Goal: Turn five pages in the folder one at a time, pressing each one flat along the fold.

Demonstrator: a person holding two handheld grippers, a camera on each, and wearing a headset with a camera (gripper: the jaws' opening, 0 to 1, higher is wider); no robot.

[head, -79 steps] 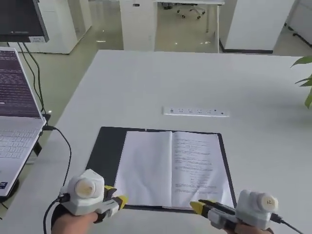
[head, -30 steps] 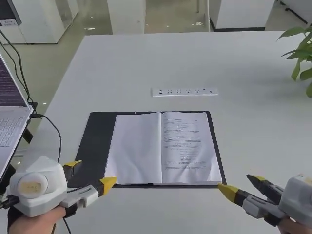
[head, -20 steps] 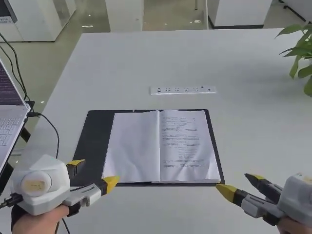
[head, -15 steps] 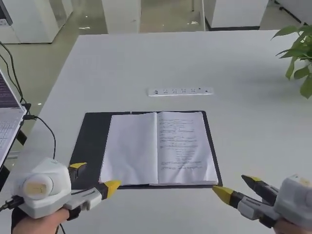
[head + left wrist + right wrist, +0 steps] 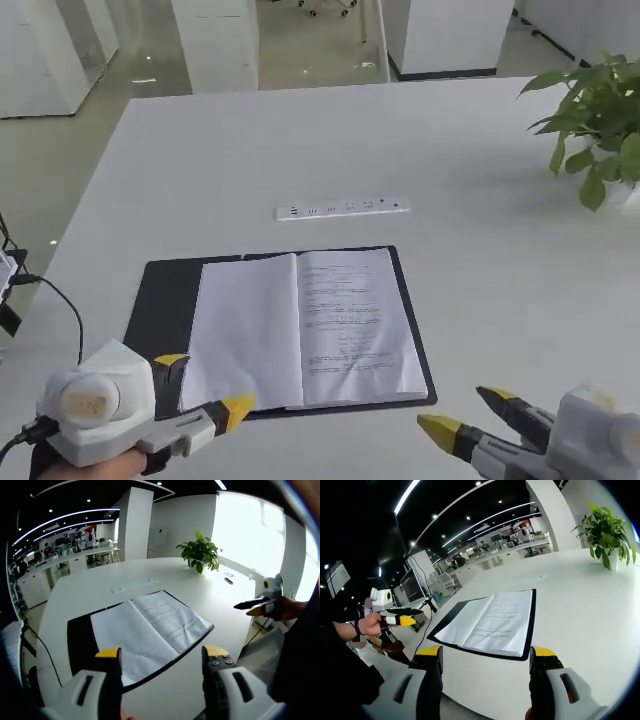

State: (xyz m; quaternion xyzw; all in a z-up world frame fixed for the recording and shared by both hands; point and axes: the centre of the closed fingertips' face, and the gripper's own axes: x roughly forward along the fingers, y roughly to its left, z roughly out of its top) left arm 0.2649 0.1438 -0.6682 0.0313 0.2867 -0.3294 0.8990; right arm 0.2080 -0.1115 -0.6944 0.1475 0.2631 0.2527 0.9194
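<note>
A black folder [image 5: 160,300] lies open on the white table, white pages spread left and right, the right page [image 5: 352,325] printed with text. My left gripper [image 5: 204,385] hovers open at the folder's near left corner, holding nothing. My right gripper [image 5: 468,415] is open too, just off the near right corner, apart from the folder. In the left gripper view the folder [image 5: 80,640] lies ahead past the yellow-tipped jaws, my left gripper [image 5: 162,652] open, with the other gripper [image 5: 250,604] at the right. The right gripper view has the folder [image 5: 490,617] ahead of my open right gripper [image 5: 485,651].
A white power strip [image 5: 342,209] lies on the table beyond the folder. A potted green plant [image 5: 597,110] stands at the far right. A black cable [image 5: 65,300] runs off the left edge. White cabinets stand past the table's far end.
The head camera has swung right, so the laptop left the picture and the plant came in. Both grippers opened since the earliest frame and sit near the folder's front corners; the folder lies unchanged.
</note>
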